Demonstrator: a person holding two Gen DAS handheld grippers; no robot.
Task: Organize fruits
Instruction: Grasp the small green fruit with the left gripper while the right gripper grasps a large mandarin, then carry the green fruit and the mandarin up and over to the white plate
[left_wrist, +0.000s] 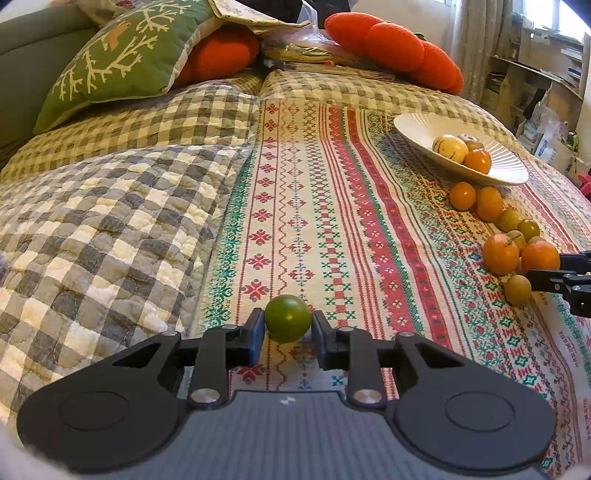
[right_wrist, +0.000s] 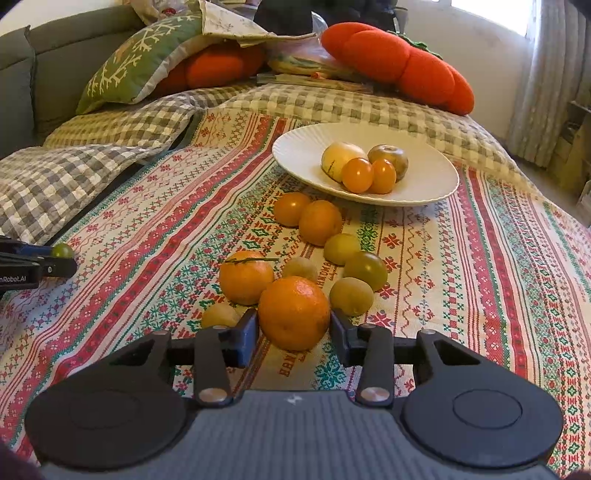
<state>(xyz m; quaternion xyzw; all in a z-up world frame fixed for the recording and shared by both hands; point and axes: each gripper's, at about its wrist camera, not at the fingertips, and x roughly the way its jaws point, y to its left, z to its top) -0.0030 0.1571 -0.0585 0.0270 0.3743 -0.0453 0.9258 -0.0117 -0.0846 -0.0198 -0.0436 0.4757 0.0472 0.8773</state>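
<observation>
A small green fruit (left_wrist: 288, 318) rests on the patterned cloth (left_wrist: 332, 221) with my left gripper (left_wrist: 288, 326) shut on it, both pads against its sides. The same gripper (right_wrist: 55, 260) and green fruit (right_wrist: 63, 250) show at the left edge of the right wrist view. My right gripper (right_wrist: 294, 326) is shut on a large orange (right_wrist: 293, 310), the nearest of a loose cluster of oranges and yellow-green fruits (right_wrist: 332, 243) on the cloth. Its fingers (left_wrist: 554, 275) reach into the left wrist view beside that cluster. A white ribbed plate (right_wrist: 303, 147) behind holds several fruits.
Checked quilts (left_wrist: 110, 221) lie left of the cloth. A green cushion (left_wrist: 122, 55) and orange pumpkin-shaped cushions (right_wrist: 399, 62) sit at the back by a grey sofa arm (right_wrist: 22, 74). The plate (left_wrist: 413, 129) stands at the right, with shelves (left_wrist: 535, 81) beyond.
</observation>
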